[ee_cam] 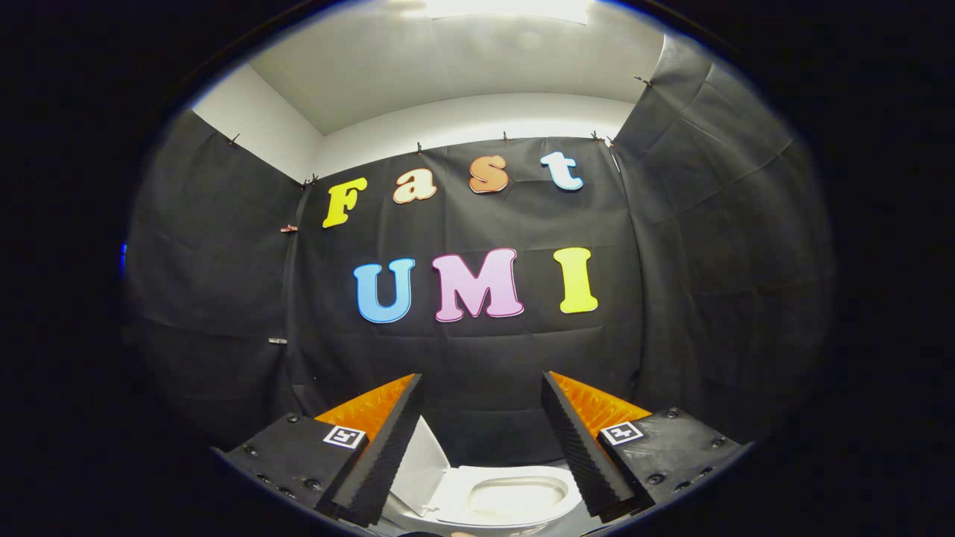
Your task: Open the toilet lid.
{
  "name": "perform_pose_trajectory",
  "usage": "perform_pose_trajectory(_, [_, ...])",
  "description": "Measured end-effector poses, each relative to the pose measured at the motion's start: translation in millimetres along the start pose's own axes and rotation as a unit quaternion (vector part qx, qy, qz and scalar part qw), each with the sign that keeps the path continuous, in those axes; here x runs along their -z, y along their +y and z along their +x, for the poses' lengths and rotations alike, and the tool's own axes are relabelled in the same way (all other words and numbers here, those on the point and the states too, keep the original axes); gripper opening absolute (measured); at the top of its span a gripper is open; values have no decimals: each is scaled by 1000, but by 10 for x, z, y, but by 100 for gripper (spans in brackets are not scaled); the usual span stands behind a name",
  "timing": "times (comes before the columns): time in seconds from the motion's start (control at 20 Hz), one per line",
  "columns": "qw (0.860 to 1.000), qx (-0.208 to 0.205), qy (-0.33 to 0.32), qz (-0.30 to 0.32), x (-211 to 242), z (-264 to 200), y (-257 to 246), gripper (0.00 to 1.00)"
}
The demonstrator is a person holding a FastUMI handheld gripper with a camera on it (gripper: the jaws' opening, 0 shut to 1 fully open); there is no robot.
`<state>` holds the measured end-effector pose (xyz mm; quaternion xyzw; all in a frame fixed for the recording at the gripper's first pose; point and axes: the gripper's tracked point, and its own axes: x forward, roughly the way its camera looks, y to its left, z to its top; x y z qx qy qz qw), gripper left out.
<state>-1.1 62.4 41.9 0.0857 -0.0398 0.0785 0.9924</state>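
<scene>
A white toilet [515, 498] sits low beneath my fingers, seen from above. Its lid [419, 466] stands raised and leans to the left, partly hidden behind my left finger. The seat ring and the pale bowl opening lie uncovered between the two fingers. My gripper [483, 384] is open, well above the toilet, fingers spread wide with nothing between them and touching nothing.
Black cloth walls [477, 350] close in the booth behind and on both sides of the toilet. White wall [477, 115] and ceiling with a bright light [507, 7] show above the cloth.
</scene>
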Motion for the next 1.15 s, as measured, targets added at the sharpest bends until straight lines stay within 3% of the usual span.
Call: perform_pose_trajectory(1.15, [1000, -14, -9, -3, -12, 7, 39, 97])
